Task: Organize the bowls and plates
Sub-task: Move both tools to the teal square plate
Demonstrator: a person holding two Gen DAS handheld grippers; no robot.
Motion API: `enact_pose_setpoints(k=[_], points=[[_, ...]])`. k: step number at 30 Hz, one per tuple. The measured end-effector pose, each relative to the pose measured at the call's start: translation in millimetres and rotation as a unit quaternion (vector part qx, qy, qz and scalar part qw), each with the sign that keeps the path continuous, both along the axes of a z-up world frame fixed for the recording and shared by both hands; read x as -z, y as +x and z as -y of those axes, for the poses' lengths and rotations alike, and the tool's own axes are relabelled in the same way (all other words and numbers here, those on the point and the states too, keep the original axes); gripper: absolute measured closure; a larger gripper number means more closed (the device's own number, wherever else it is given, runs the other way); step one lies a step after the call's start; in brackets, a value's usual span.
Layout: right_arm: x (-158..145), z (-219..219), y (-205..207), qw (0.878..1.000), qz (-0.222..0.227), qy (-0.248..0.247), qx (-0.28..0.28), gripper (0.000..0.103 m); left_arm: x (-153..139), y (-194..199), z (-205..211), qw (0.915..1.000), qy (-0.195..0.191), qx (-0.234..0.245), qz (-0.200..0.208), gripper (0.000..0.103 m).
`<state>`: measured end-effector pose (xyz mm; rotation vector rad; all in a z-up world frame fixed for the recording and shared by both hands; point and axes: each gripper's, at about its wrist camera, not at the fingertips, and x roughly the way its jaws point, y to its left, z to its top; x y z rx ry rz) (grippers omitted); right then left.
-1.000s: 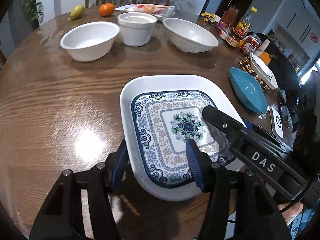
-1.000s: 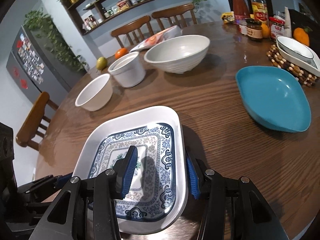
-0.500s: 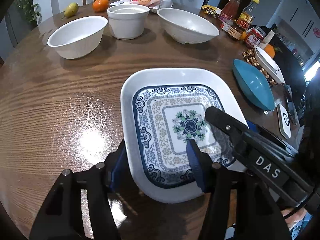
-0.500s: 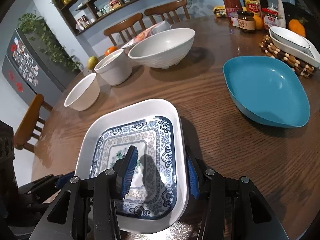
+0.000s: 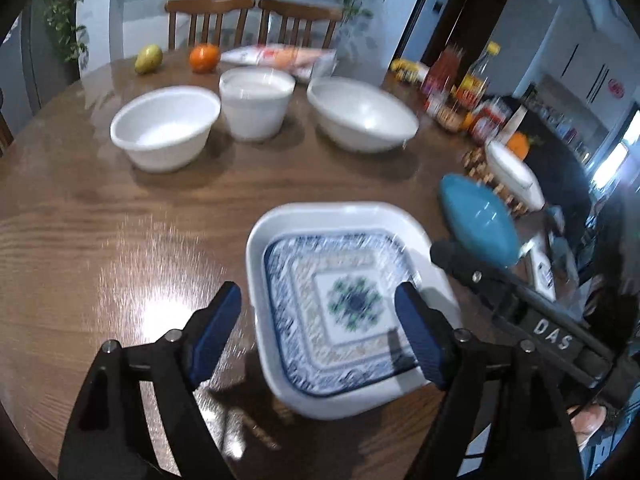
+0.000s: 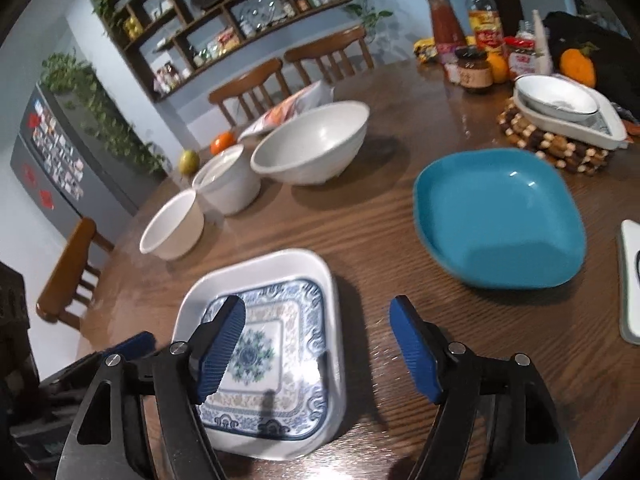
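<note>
Both tools are spread wide and hold nothing: the left tool (image 5: pixel 318 326) straddles the near left corner of the one patterned square plate (image 6: pixel 264 356), the right tool (image 6: pixel 318 350) its right edge. The plate lies flat on the desk (image 6: pixel 380 216). Beyond it stand three empty white bowls (image 5: pixel 166 132); right of it, one empty blue dish (image 6: pixel 500 216)

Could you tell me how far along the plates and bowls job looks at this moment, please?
Done: the patterned square plate lies flat on the table, and a white dish is nested in another on the beaded trivet. In hand: nothing; the left gripper and right gripper are open. Left: three white bowls and the blue plate sit separately.
</note>
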<state>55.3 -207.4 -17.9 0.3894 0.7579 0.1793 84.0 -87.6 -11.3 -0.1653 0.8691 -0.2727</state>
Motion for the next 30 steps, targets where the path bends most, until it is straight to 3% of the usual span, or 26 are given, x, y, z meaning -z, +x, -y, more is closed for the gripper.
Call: enact_pose_setpoints(k=[6, 11, 17, 22, 30], points=[[-5, 19, -1, 1.0, 0.004, 0.007, 0.025, 0.025, -14, 9, 13, 0.9996, -0.011, 0.022, 0.015, 0.014], [-5, 36, -3, 0.999, 0.006, 0.011, 0.048, 0.02, -20, 21, 31, 0.9969, -0.054, 0.058, 0.002, 0.014], [-7, 67, -4, 0.996, 0.008, 0.047, 0.072, 0.017, -34, 36, 61, 0.9962, -0.04, 0.076, 0.016, 0.014], [-12, 91, -4, 0.994, 0.016, 0.045, 0.1, 0.017, -34, 50, 79, 0.9948, -0.048, 0.087, 0.021, 0.014], [-12, 131, 8, 0.988, 0.011, 0.048, 0.145, 0.017, -12, 84, 112, 0.9933, -0.06, 0.094, -0.032, 0.015]])
